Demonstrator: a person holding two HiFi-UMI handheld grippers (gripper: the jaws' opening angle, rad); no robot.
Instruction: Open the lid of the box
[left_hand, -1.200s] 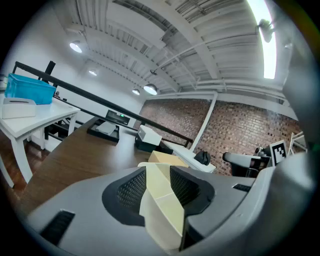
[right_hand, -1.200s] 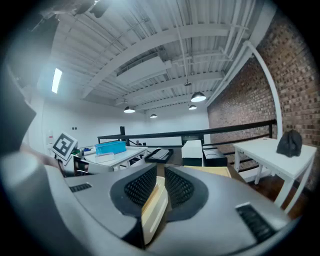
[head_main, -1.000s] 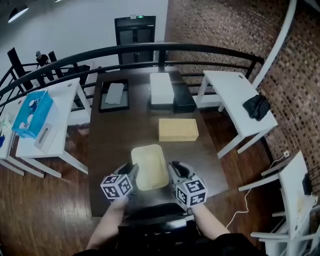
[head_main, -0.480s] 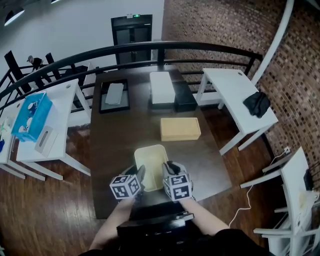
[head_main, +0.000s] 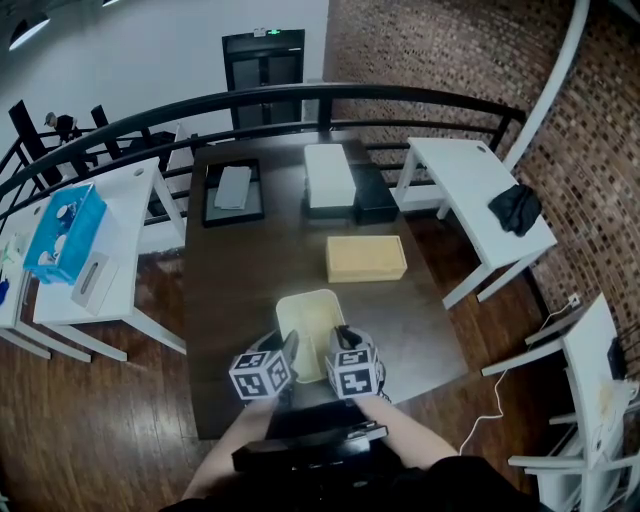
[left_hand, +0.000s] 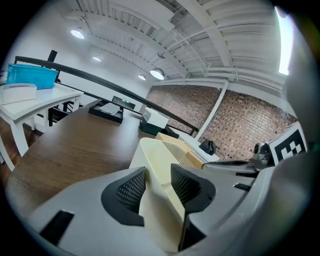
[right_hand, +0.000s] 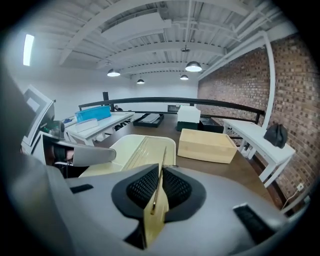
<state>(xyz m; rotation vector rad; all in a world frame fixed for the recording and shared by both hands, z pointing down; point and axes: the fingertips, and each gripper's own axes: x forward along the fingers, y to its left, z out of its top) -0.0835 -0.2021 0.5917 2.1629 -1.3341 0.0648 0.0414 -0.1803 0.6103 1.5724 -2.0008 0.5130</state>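
Observation:
A cream plastic box (head_main: 308, 322) with its lid lies on the dark table (head_main: 230, 270), close to the near edge. Both grippers are at its near end, side by side. My left gripper (head_main: 291, 347) is shut on the box's near left corner, and the cream wall (left_hand: 165, 165) fills the gap between its pads (left_hand: 131, 190). The right gripper (head_main: 340, 340) is shut on a thin cream edge of the lid (right_hand: 161, 175), seen edge-on between its pads. In the right gripper view the ribbed lid (right_hand: 142, 150) stretches away ahead.
A wooden box (head_main: 365, 258) lies just beyond the cream box. Farther back stand a white box (head_main: 330, 175), a black box (head_main: 373, 196) and a black tray (head_main: 232, 190). White side tables (head_main: 100, 250) (head_main: 475, 200) flank the table, and a blue box (head_main: 64, 228) sits on the left one.
Both grippers have drawn in from the box's two sides to its near end and now sit closer together, shut on it. The box itself has hardly shifted.

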